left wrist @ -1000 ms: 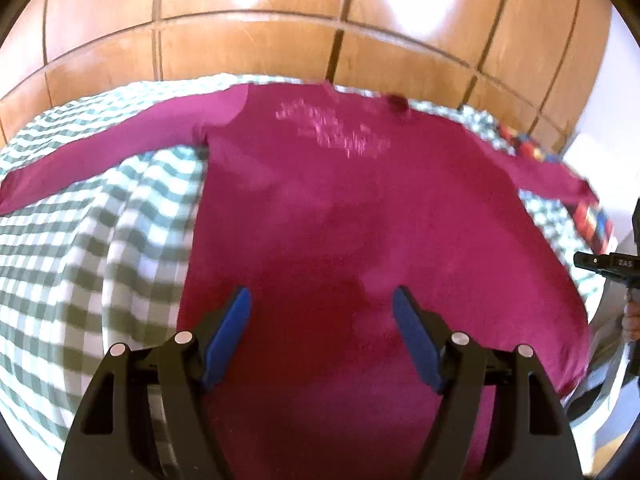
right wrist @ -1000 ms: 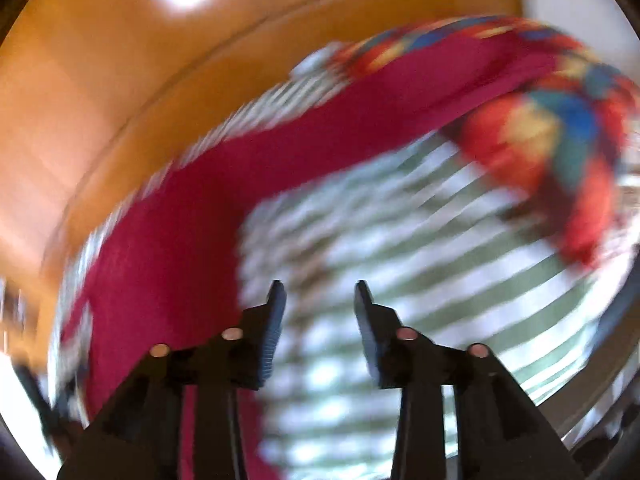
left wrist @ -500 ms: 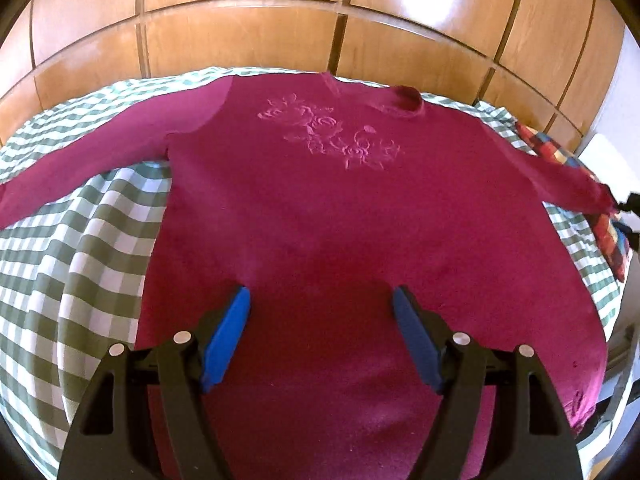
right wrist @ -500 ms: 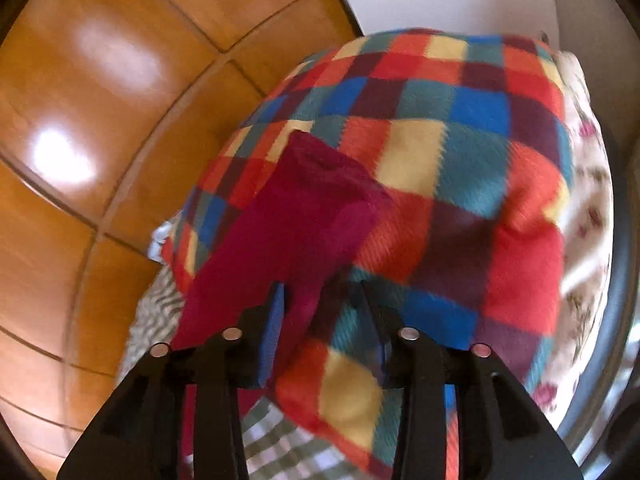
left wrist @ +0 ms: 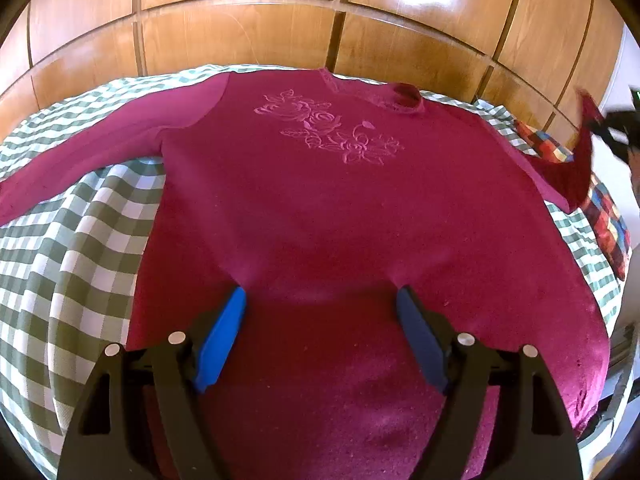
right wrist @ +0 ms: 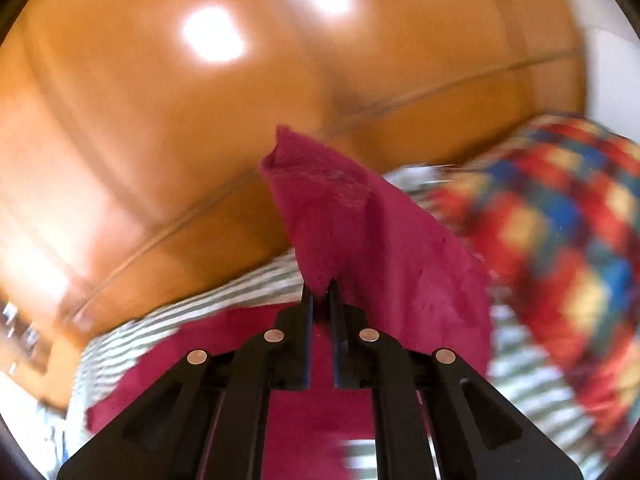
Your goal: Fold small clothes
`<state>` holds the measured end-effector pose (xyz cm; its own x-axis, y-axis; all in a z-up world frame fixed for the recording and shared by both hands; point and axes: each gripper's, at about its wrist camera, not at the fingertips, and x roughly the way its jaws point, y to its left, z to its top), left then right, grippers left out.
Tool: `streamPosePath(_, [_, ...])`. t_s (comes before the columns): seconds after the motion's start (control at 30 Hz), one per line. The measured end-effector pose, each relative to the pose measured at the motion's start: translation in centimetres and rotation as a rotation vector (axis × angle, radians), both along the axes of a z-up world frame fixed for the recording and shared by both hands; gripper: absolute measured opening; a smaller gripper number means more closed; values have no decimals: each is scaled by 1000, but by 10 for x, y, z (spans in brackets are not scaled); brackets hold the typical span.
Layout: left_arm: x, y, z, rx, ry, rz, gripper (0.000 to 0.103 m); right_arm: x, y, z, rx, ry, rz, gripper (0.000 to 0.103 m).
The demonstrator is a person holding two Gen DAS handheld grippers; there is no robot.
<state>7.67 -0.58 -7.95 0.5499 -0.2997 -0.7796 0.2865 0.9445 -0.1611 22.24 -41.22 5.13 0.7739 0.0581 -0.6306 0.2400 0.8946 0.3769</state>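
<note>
A crimson long-sleeved sweater (left wrist: 320, 208) with embroidered roses lies front up on a green-and-white checked cloth (left wrist: 72, 264). Its left sleeve (left wrist: 100, 148) lies spread out flat. My left gripper (left wrist: 320, 312) is open, with both blue pads pressing down on the lower body of the sweater. My right gripper (right wrist: 320, 292) is shut on the cuff end of the right sleeve (right wrist: 352, 224) and holds it lifted in the air. In the left wrist view the raised right sleeve (left wrist: 580, 160) and the right gripper (left wrist: 616, 128) show at the far right.
A glossy wooden panelled wall (left wrist: 320, 28) stands right behind the bed. A multicoloured plaid blanket (right wrist: 560, 232) lies at the right end, under the raised sleeve; it also shows in the left wrist view (left wrist: 604, 216). The bed edge drops off at the right.
My right gripper has closed on the right sleeve's cuff and lifted it off the plaid blanket. My left gripper has lowered onto the sweater's lower body, denting the fabric.
</note>
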Motion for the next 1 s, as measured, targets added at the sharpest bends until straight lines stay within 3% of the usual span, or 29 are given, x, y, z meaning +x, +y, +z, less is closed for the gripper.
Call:
streamPosePath(0.2, [3,6,4,-52,22,10,76,49,131,-24,22,37,283,6])
streamPosePath(0.33, [12,16,16,-140,39,27,71,65,195,-56,30,98,431,7])
streamPosePath(0.4, [18,22,23,-170,35,43,70,68,206,-66,49,120,468,27])
streamPosePath(0.43, [23,24,27,-180,32,50,69,67,206,-70,72,123,462,51])
streamPosePath(0.47, [28,26,32,-192,26,54,69,66,202,-70,85,107,446,62])
streamPosePath(0.6, [50,24,47,-216,-2,51,69,36,153,-66,151,60,357,62])
streamPosePath(0.73, [74,18,53,-203,-21,53,69,-10,95,-73,154,66,233,62])
streamPosePath(0.9, [114,8,43,-161,0,67,69,-71,14,-104,197,125,40,60])
streamPosePath(1.0, [137,2,30,-146,43,76,68,-87,-11,-114,230,147,-12,57])
